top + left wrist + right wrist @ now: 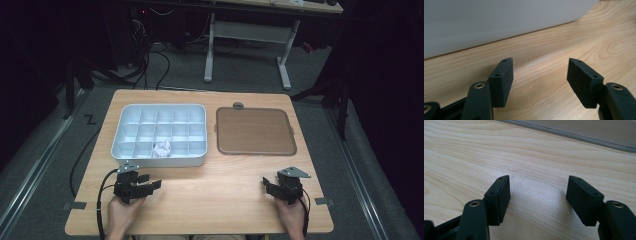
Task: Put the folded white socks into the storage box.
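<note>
- The left tool (150, 182) rests low on the worktop (220, 195), jaws wide apart with nothing between them; in the left gripper view, bare wood shows between its pads (504, 82).
- The right tool (270, 186) sits at the worktop's near right, jaws also spread wide and empty; the right gripper view shows plain wood grain between its pads (500, 200).
- The white compartment tray (120, 142) stands just ahead of the left tool, its near wall close to the jaw tips. A crumpled white wad (161, 148) lies in a compartment of the tray's near row, ahead and a little to the right of the left tool.
- The brown flat tray (255, 131) lies ahead of the right tool, well apart from it, with nothing on it.
- Risk: if the left tool goes for the wad, its spread jaws may catch the tray's near wall or the dividers and shove the light tray across the worktop.
- Risk: the wad looks soft and light; a shallow pinch could slip off it, or drag it into a neighbouring compartment.
- Risk: a low approach from this height may nudge the tray before the jaws clear its rim.
</note>
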{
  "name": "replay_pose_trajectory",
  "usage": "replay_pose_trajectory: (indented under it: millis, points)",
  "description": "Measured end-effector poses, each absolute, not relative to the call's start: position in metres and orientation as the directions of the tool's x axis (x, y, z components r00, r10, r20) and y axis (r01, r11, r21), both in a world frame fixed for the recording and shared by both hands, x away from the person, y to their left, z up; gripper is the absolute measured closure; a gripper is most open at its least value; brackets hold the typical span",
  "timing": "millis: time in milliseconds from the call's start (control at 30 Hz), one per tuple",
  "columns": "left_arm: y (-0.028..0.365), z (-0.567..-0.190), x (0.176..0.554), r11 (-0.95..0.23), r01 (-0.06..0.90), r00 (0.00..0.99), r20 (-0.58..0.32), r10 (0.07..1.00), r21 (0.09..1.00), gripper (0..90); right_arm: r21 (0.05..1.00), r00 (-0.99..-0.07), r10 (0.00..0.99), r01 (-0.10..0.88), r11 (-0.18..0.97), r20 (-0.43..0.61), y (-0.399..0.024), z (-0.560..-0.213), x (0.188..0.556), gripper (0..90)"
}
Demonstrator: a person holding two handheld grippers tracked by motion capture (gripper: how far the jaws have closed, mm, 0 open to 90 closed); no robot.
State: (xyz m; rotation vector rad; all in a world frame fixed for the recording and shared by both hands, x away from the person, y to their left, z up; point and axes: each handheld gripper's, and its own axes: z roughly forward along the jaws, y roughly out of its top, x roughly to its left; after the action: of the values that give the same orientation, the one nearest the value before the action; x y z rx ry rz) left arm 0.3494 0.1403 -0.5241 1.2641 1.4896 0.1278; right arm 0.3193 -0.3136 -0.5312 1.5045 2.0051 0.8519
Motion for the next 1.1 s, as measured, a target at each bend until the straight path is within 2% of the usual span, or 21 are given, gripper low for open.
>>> replay_pose_trajectory:
  millis: [467, 933, 1100]
  points:
    - [0.131, -0.536, 0.346, 0.379, 0.562, 0.231, -0.58, 0.781, 0.735, 37.6, 0.728, -0.273, 0.962, 0.657, 0.198, -0.016, -0.314, -0.531, 0.319, 36.4]
    - [0.114, -0.548, 0.337, 0.239, 0.46, 0.305, -0.405, 0.862, 0.855, 35.3, 0.728, -0.273, 0.962, 0.657, 0.198, -0.016, -0.314, -0.531, 0.319, 36.4]
    - [0.114, -0.548, 0.337, 0.238, 0.464, 0.303, -0.405, 0.863, 0.853, 33.9, 0.727, -0.274, 0.962, 0.657, 0.2, -0.017, -0.314, -0.531, 0.319, 36.3]
